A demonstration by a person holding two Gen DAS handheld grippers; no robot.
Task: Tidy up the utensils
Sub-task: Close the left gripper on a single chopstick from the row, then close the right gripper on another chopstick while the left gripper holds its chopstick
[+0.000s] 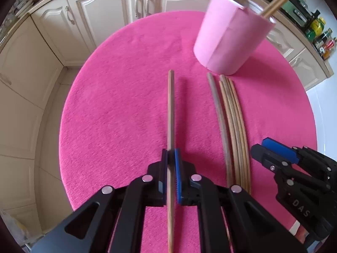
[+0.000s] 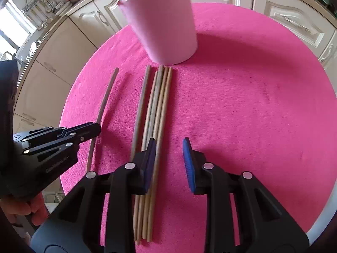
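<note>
Round table under a pink cloth (image 1: 118, 97), bare along the left edge and bare again over the whole right half (image 2: 252, 105) up to the right edge. Beyond the far edge, cream cabinet doors (image 1: 109, 10) under a cluttered countertop.

Left of centre, left gripper (image 1: 171, 160) clenched on a single wooden chopstick (image 1: 171, 105), which points toward the far edge; seen from the right wrist (image 2: 104, 103) with a shadow on the cloth just beside it, though whether it is lifted clear of the cloth cannot be told. Near end cut off by the bottom of the frame.

Right of that, well apart from it, a bundle of loose chopsticks (image 2: 155, 109) lying side by side on the cloth, far tips just short of the cup; the leftmost one greyer and slightly separate. Near ends partly hidden beneath the gripper bodies; exact count hard to make out, roughly five.

Right gripper (image 2: 169, 160) spread wide, empty, hanging above the near end of the bundle, left pad over the rightmost sticks, right pad over bare cloth; contact with the sticks cannot be told.

Toward the far edge, pale pink cup (image 1: 229, 40) standing on the cloth, holding several chopsticks (image 1: 280, 0) leaning out over its rim; interior hidden, tops cut off by the frame.
</note>
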